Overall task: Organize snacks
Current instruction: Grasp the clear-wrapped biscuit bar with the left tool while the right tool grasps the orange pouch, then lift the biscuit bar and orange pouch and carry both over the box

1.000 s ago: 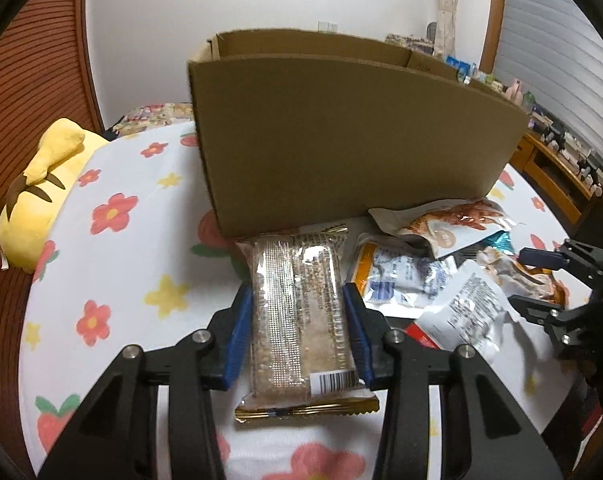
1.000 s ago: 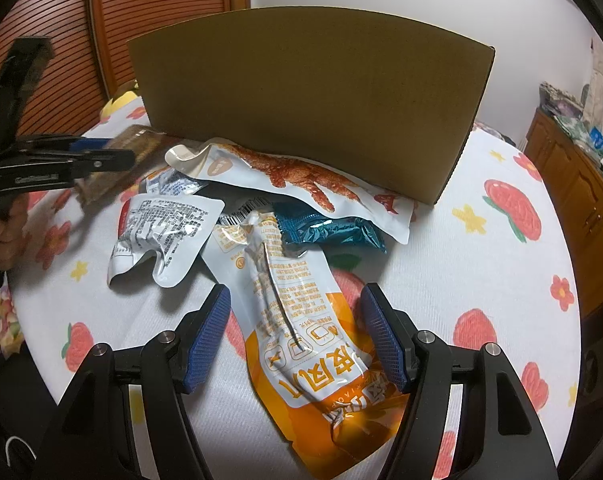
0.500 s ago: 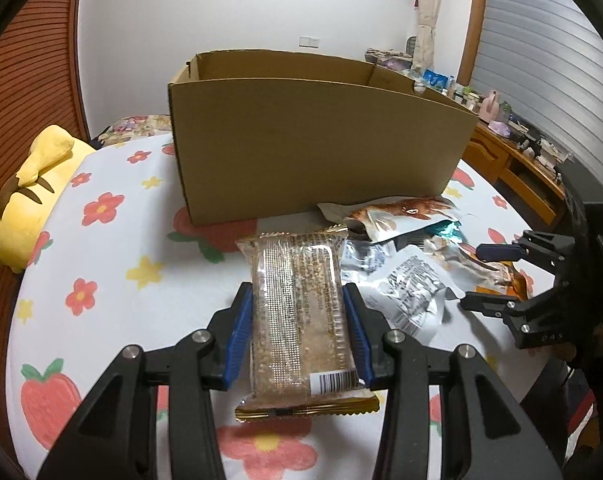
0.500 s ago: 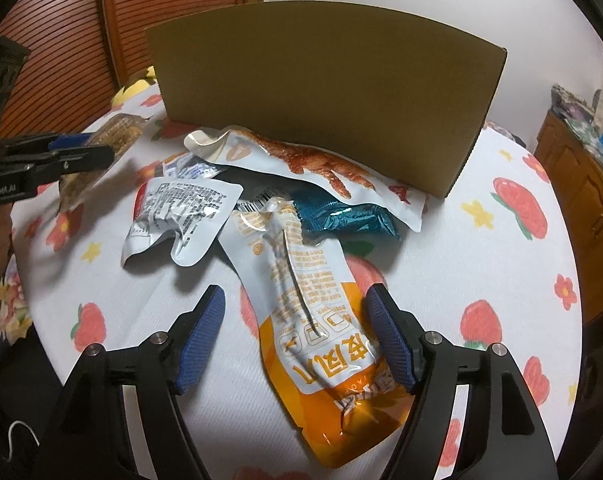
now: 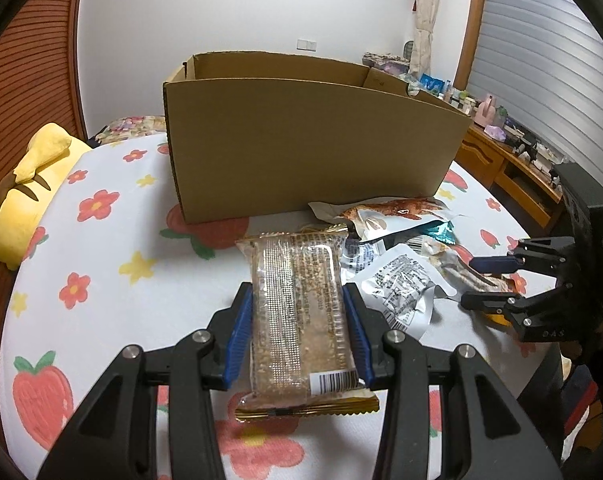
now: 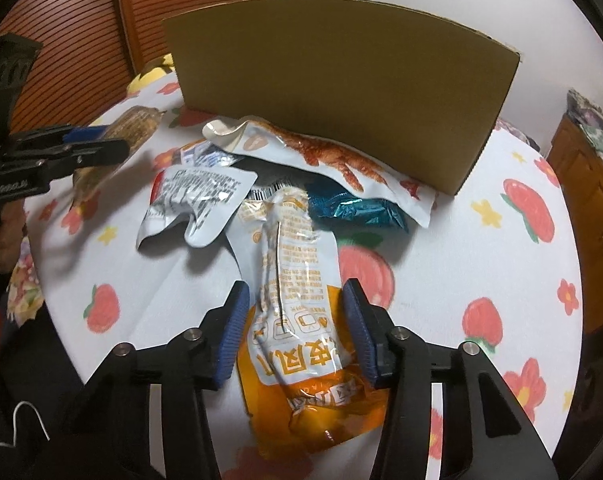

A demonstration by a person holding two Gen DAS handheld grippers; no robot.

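My left gripper point(image 5: 297, 296) is shut on a clear-wrapped grain bar point(image 5: 297, 328), held lengthwise above the flowered tablecloth point(image 5: 101, 260) in front of the open cardboard box point(image 5: 309, 152). In the right wrist view that gripper point(image 6: 101, 144) and its bar point(image 6: 137, 124) hang at the far left. My right gripper point(image 6: 295, 300) is closing on an orange and white pouch point(image 6: 297, 320); the blue pads touch its sides and the pouch has buckled upward. The left wrist view shows the right gripper point(image 5: 485, 282) at the right edge of the snack pile.
A silver pouch point(image 6: 197, 196), a shrimp-print pack point(image 6: 325, 152) and a teal wrapper point(image 6: 353, 210) lie heaped against the box's front wall point(image 6: 341, 80). A yellow plush toy point(image 5: 25, 184) sits at the table's left edge. A wooden cabinet point(image 5: 509, 176) stands beyond the right side.
The right jaws widened a little, then narrowed onto the orange pouch, which crumpled between them. The left gripper drew back from the box with the bar still gripped.
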